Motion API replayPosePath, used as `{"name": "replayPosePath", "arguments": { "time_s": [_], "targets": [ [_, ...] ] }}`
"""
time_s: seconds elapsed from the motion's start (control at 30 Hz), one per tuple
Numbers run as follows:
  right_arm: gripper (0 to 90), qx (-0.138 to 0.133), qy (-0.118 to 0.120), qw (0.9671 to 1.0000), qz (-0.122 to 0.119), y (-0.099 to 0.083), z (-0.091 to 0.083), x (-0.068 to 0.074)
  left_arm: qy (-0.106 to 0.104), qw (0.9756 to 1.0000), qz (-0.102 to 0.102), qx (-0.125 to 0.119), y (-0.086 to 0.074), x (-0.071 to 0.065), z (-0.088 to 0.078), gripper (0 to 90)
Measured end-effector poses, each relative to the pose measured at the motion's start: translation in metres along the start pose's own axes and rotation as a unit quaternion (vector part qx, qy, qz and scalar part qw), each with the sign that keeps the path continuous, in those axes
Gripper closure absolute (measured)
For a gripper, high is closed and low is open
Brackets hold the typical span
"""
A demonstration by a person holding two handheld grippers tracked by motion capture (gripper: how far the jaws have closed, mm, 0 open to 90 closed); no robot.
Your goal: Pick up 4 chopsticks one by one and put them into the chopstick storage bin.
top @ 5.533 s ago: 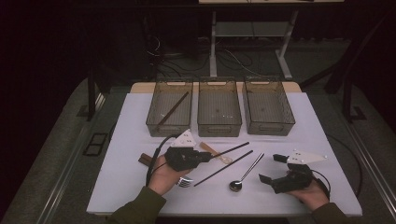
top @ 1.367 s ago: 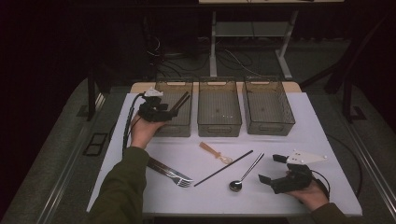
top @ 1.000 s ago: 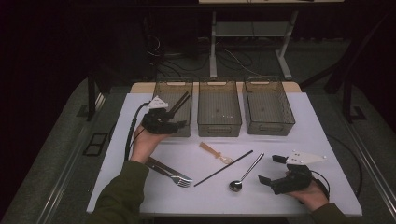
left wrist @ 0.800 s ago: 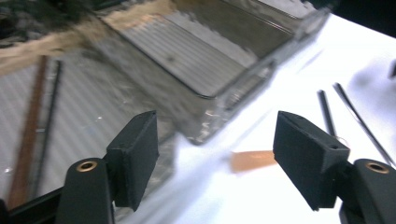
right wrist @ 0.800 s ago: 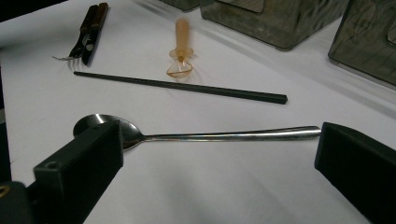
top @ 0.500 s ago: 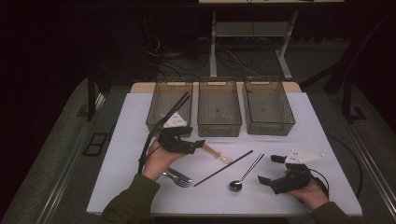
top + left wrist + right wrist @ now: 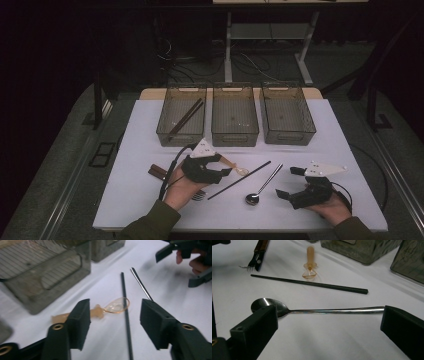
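Note:
A small translucent orange spoon (image 7: 235, 168) (image 7: 115, 306) lies on the white table (image 7: 340, 145). My left gripper (image 7: 225, 166) (image 7: 115, 303) is low over it, jaws either side of the bowl. They have just been closing, but the pads do not touch it. A black chopstick (image 7: 240, 180) (image 7: 126, 322) lies just beyond. My right gripper (image 7: 287, 182) (image 7: 329, 315) rests open near the front right. A metal spoon (image 7: 260, 187) (image 7: 312, 311) lies across the gap between its jaws, untouched.
Three clear bins stand in a row at the back: the left bin (image 7: 165, 131) holds brown chopsticks (image 7: 186, 116), and beside it are the middle bin (image 7: 235, 137) and right bin (image 7: 290, 137). Forks (image 7: 159, 173) (image 7: 257, 257) lie by my left hand.
My left gripper has come back from the left bin, down and to the right, to the orange spoon, and its jaws have narrowed. The right gripper has stayed put.

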State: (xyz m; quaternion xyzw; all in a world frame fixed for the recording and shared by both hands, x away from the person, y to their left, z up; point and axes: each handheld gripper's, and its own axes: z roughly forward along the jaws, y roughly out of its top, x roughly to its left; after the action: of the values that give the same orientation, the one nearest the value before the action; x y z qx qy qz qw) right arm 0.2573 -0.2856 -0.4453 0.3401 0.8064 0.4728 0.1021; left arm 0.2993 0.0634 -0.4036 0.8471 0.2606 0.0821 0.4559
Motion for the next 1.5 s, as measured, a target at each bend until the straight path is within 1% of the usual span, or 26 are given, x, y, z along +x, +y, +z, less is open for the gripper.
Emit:
{"name": "replayPosePath", "arguments": {
  "time_s": [0.03, 0.13, 0.23, 0.37, 0.4, 0.47, 0.6, 0.7, 0.73, 0.77, 0.9, 0.93, 1.0, 1.17, 1.27, 1.3, 1.33, 1.4, 1.43, 1.5],
  "targets": [
    [1.2, 0.0, 0.0, 1.0, 0.0, 0.0, 0.0, 0.0, -0.002, 1.0, 0.004, 0.005, -0.001, -0.003, 0.003, 44.9],
    [1.2, -0.001, -0.001, 1.0, -0.001, 0.0, 0.0, 0.0, 0.004, 0.9996, 0.016, 0.021, -0.002, -0.008, 0.009, 52.8],
    [1.2, 0.0, -0.001, 1.0, -0.001, 0.0, 0.0, 0.0, 0.001, 0.9996, 0.009, 0.027, -0.001, -0.011, 0.014, 59.5],
    [1.2, 0.0, -0.001, 1.0, 0.0, 0.0, 0.001, 0.0, -0.002, 0.9989, 0.016, 0.044, -0.001, -0.014, 0.024, 66.2],
    [1.2, 0.0, -0.001, 1.0, 0.0, 0.0, 0.001, 0.0, -0.002, 0.9988, 0.012, 0.047, -0.001, -0.016, 0.028, 67.5],
    [1.2, 0.001, -0.001, 1.0, 0.0, 0.0, 0.0, 0.0, -0.002, 0.9979, 0.019, 0.062, -0.001, -0.016, 0.033, 70.9],
    [1.2, 0.001, -0.001, 1.0, 0.0, 0.0, 0.001, 0.0, -0.007, 0.9964, 0.017, 0.083, -0.002, -0.014, 0.044, 75.2],
    [1.2, 0.0, -0.001, 1.0, 0.0, 0.0, 0.001, 0.0, -0.008, 0.9955, 0.013, 0.093, -0.003, -0.014, 0.049, 77.1],
    [1.2, 0.0, -0.001, 1.0, 0.0, 0.0, 0.001, 0.0, -0.008, 0.995, 0.017, 0.099, -0.003, -0.013, 0.051, 77.6],
    [1.2, 0.0, -0.001, 1.0, 0.0, 0.0, 0.001, 0.0, -0.007, 0.9946, 0.015, 0.103, -0.004, -0.013, 0.053, 77.9],
    [1.2, 0.0, -0.001, 1.0, 0.0, 0.0, 0.0, 0.0, -0.013, 0.9936, 0.019, 0.11, -0.004, -0.012, 0.057, 79.6],
    [1.2, 0.0, -0.001, 1.0, 0.0, 0.0, 0.0, 0.0, -0.012, 0.9939, 0.011, 0.109, -0.004, -0.014, 0.058, 79.9],
    [1.2, 0.0, -0.001, 1.0, 0.0, 0.0, 0.0, 0.0, -0.014, 0.9938, 0.008, 0.11, -0.005, -0.014, 0.06, 80.1],
    [1.2, 0.0, -0.001, 1.0, 0.0, 0.0, 0.0, 0.0, -0.021, 0.9934, 0.008, 0.113, -0.005, -0.013, 0.061, 80.5],
    [1.2, 0.0, -0.001, 1.0, -0.001, 0.0, 0.0, 0.0, -0.025, 0.9925, 0.019, 0.118, -0.004, -0.013, 0.062, 80.4],
    [1.2, 0.0, -0.001, 1.0, -0.002, 0.0, 0.0, 0.0, -0.022, 0.9932, 0.008, 0.114, -0.005, -0.015, 0.063, 80.4],
    [1.2, 0.0, 0.0, 1.0, -0.002, 0.0, 0.0, 0.0, -0.023, 0.9922, 0.015, 0.121, -0.005, -0.015, 0.063, 80.4],
    [1.2, 0.0, -0.001, 1.0, -0.001, 0.0, 0.0, 0.0, -0.024, 0.9927, 0.008, 0.118, -0.006, -0.016, 0.066, 80.4],
    [1.2, 0.0, -0.001, 1.0, -0.001, 0.001, 0.0, 0.0, -0.025, 0.9919, 0.016, 0.124, -0.006, -0.016, 0.066, 80.4],
    [1.2, 0.0, -0.001, 1.0, -0.001, 0.001, 0.0, 0.0, -0.024, 0.9919, 0.015, 0.124, -0.006, -0.016, 0.066, 80.7]
  ]
}}
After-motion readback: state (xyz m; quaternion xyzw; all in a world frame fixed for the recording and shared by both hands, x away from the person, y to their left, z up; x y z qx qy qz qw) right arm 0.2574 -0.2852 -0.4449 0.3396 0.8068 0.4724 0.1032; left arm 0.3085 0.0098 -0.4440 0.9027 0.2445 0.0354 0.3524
